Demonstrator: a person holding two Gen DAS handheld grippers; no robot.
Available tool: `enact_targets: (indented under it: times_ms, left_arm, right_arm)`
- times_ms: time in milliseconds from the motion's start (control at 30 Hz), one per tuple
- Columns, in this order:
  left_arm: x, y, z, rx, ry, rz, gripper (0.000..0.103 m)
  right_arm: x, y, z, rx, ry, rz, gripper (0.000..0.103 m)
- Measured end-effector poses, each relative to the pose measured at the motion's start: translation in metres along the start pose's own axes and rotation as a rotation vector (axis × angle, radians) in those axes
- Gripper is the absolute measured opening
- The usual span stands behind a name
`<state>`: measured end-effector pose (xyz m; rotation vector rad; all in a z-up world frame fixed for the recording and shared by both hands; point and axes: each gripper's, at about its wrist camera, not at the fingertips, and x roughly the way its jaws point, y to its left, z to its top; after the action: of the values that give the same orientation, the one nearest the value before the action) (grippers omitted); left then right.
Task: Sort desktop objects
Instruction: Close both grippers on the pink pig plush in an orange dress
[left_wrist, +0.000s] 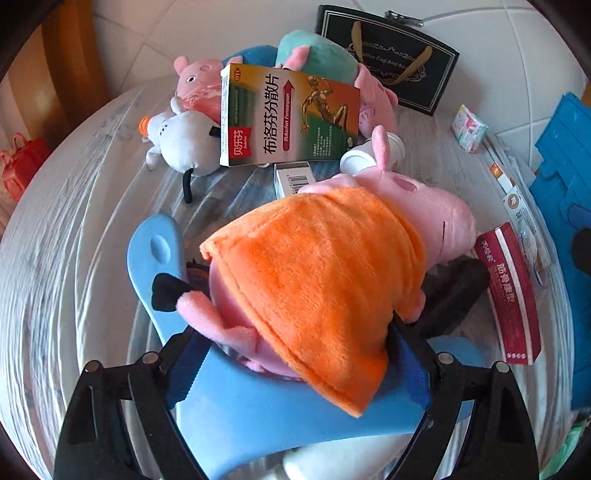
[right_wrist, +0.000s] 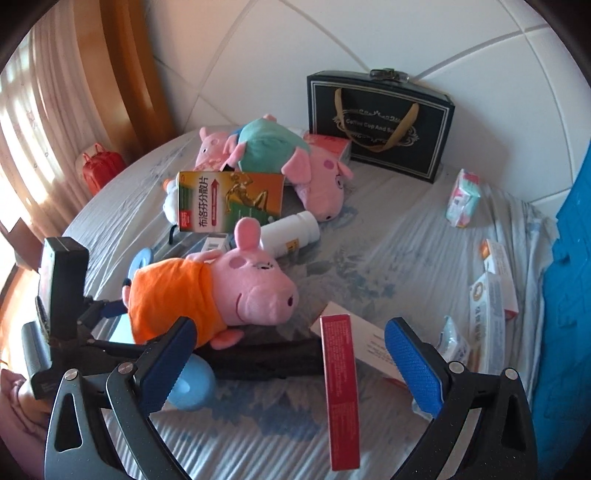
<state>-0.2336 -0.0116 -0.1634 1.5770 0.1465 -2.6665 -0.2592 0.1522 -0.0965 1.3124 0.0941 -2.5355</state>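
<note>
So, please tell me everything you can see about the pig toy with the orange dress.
The orange-dress pig plush is soft pink fleece with a fuzzy orange dress, upright ear, snout and stitched mouth. It lies on its side, head pointing away from the left gripper, whose blue pads close on its lower body and legs. It rests partly on a light blue plastic piece and a dark object, above the cloth-covered table.

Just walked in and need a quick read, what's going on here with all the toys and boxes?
A person is sorting a cluttered tabletop with a gripper in each hand. The left gripper is closed on the pig plush in the orange dress, which sits over a light blue plastic piece. The right gripper is open around the upright red box, not yet gripping it. Other plush toys, the green-and-orange medicine box, a white bottle and a black gift bag lie farther back.
</note>
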Motion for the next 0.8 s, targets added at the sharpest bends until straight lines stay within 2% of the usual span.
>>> enact_targets:
  times_ms: [100,200,300,400,500,533,600,633,733,800]
  left_arm:
    - [-0.004,0.010,0.005,0.047,-0.030,0.047,0.098]
    - [-0.002,0.010,0.011,0.050,-0.018,0.031,0.098]
    - [0.007,-0.006,0.012,0.058,0.012,0.003,0.098]
    - [0.014,-0.012,0.012,0.028,0.013,0.036,0.099]
    - [0.014,-0.007,0.014,0.012,0.016,0.025,0.099]
    - [0.013,-0.006,0.014,0.008,0.019,0.019,0.098]
    - [0.011,-0.005,0.015,0.009,0.025,0.013,0.095]
    - [0.010,-0.006,0.015,0.015,0.026,0.015,0.095]
    - [0.014,-0.005,0.016,0.010,0.028,0.018,0.095]
    - [0.017,-0.005,0.017,0.010,0.031,0.022,0.097]
  right_arm:
    - [0.021,0.007,0.000,-0.021,0.050,0.014,0.103]
    - [0.042,0.012,0.002,-0.028,0.095,0.035,0.103]
    - [0.060,0.016,0.009,-0.028,0.126,0.049,0.103]
    - [0.076,0.017,0.017,-0.044,0.172,0.049,0.103]
    - [0.088,0.017,0.021,-0.056,0.216,0.062,0.103]
    - [0.092,0.016,0.022,-0.051,0.228,0.088,0.100]
    - [0.096,0.016,0.024,-0.056,0.228,0.116,0.080]
    - [0.098,0.017,0.025,-0.066,0.227,0.117,0.078]
    - [0.107,0.019,0.027,-0.086,0.241,0.168,0.078]
    - [0.113,0.020,0.028,-0.097,0.241,0.187,0.085]
